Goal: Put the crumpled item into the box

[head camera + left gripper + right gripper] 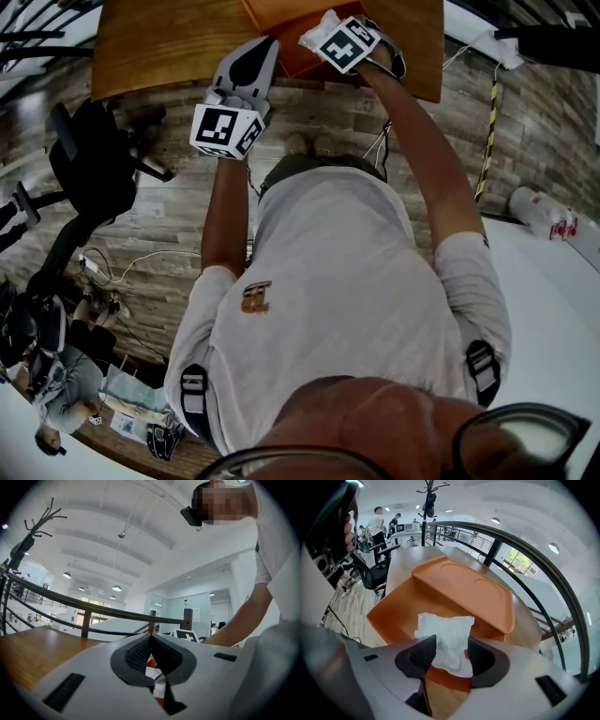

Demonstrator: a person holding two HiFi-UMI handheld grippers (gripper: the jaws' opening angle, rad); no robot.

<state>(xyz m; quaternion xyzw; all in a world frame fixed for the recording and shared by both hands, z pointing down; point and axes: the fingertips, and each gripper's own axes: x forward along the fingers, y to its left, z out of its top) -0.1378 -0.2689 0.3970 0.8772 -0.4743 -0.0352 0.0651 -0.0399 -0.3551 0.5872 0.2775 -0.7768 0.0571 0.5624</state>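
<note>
A crumpled white tissue [447, 637] hangs between the spread pads of my right gripper [451, 652], over the open orange box [393, 609]. The pads do not visibly press on it. The box's lid [473, 590] stands raised behind it. In the head view the tissue [319, 35] shows beside the right gripper's marker cube [347, 42], above the box [281, 23] on the wooden table [159, 37]. My left gripper [150, 641] is shut, its pads meeting with nothing held. It hovers at the table's near edge, left of the box [251, 58].
A black office chair [94, 150] and cables lie on the wood floor to the left. A dark railing [511, 550] runs behind the table. People stand far back [377, 522]. A white roll [544, 211] lies on the floor at right.
</note>
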